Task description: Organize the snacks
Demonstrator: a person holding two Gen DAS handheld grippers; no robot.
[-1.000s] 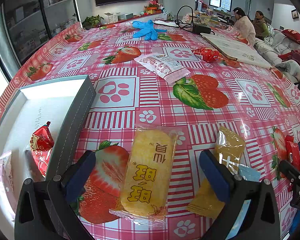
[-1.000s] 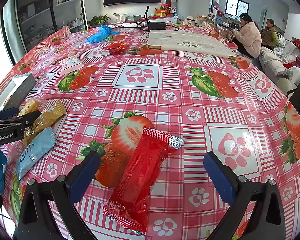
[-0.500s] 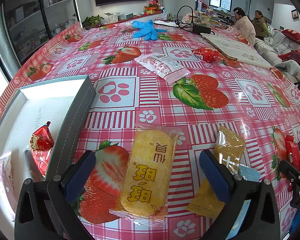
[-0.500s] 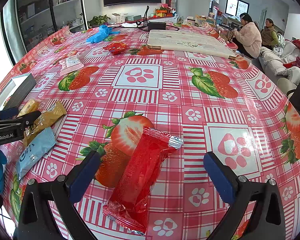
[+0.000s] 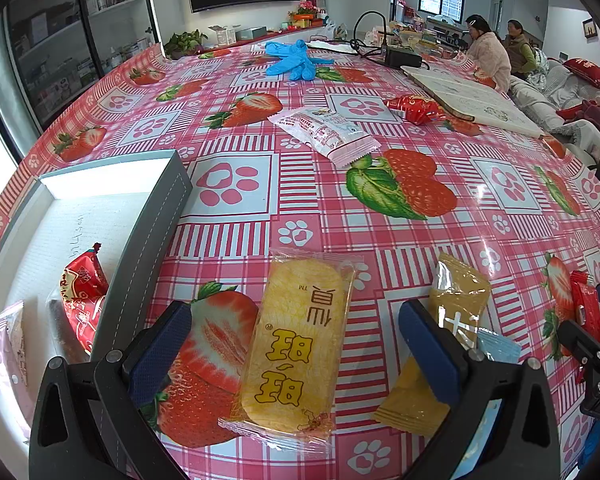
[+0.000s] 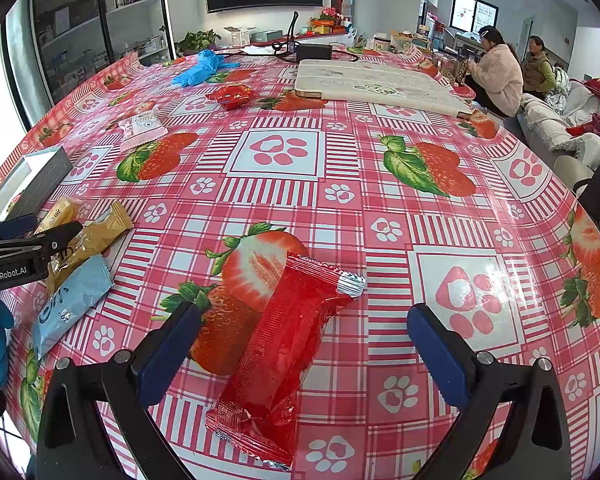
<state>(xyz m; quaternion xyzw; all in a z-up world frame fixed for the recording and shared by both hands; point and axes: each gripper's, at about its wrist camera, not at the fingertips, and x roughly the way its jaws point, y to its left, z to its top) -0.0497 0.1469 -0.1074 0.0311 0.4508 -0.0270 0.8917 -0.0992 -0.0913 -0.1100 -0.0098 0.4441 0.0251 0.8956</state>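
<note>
left gripper (image 5: 296, 344) – fingers spread wide around yellow cracker pack (image 5: 296, 344) | right gripper (image 6: 300, 344) – fingers spread around red snack pack (image 6: 284, 356)

A: The table (image 6: 380, 184) wears a glossy, smooth plastic cloth that catches window glare. Between the right tongs (image 6: 300, 344) lies a shiny red foil wrapper (image 6: 284, 352), crinkled, with a silvery crimped end.

B: Between the left tongs (image 5: 296, 352), a clear glossy film over a rough yellow cracker (image 5: 296, 344). Their pads (image 5: 160, 352) look matt and textured.

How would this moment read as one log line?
left gripper: open, astride yellow cracker | right gripper: open, astride red pack | box: some snacks in
</note>
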